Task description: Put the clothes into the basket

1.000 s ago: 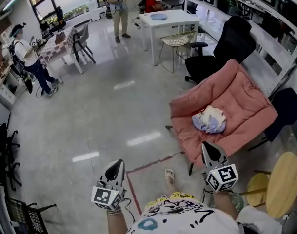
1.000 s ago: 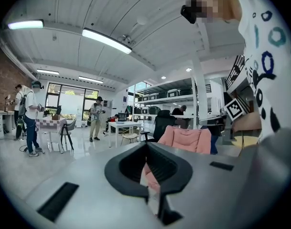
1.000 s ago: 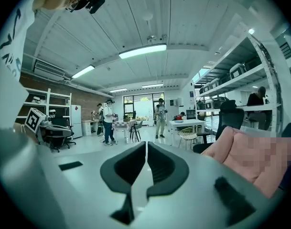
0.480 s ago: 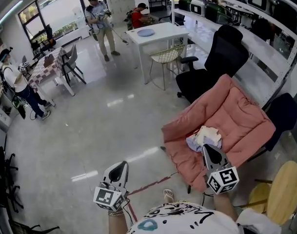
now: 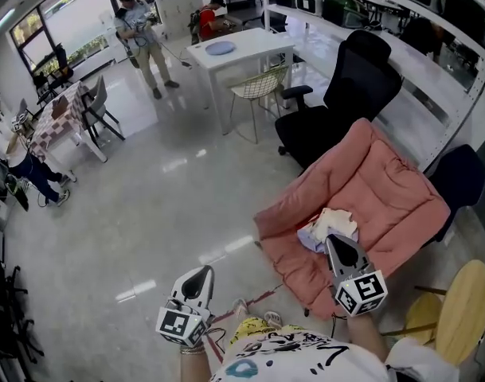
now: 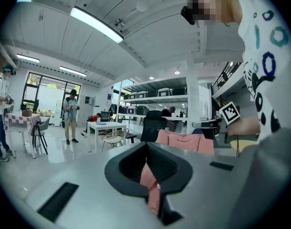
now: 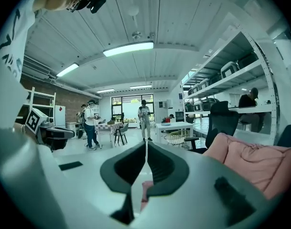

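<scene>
The person holds both grippers out low in front, the left gripper (image 5: 199, 272) over the grey floor (image 5: 146, 213) and the right gripper (image 5: 336, 243) at the front edge of the pink chair (image 5: 385, 189). The jaws of each are closed together, tip to tip, with nothing caught between them. The clothes (image 5: 328, 226), a small heap of white and lilac cloth, lie on the pink chair's seat just beyond the right gripper's tip, and a black office chair (image 5: 346, 94) stands behind it.
</scene>
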`<state>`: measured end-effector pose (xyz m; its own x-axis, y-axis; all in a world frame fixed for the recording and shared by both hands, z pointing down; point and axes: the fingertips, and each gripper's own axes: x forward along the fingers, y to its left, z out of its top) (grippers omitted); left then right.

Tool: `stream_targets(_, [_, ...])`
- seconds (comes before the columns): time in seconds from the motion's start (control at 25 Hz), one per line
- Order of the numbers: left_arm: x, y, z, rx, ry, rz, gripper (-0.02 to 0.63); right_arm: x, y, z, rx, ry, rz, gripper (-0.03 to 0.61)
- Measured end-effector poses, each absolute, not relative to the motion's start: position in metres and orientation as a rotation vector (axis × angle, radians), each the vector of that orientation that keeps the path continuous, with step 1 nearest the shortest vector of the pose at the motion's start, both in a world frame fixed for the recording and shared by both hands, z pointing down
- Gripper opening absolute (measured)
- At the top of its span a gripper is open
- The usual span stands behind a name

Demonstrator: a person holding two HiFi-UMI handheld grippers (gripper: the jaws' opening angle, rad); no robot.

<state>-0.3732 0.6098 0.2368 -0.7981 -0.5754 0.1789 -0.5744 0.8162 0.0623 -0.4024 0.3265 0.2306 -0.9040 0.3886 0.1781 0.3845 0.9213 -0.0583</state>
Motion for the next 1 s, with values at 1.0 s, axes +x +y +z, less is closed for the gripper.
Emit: stream_targets(1.0, [-0.585,0.472,0.231,1.858,-2.339,0.103,0.014,-0.427,0.257,0.229,0.39,-2.954,0.153,0.029])
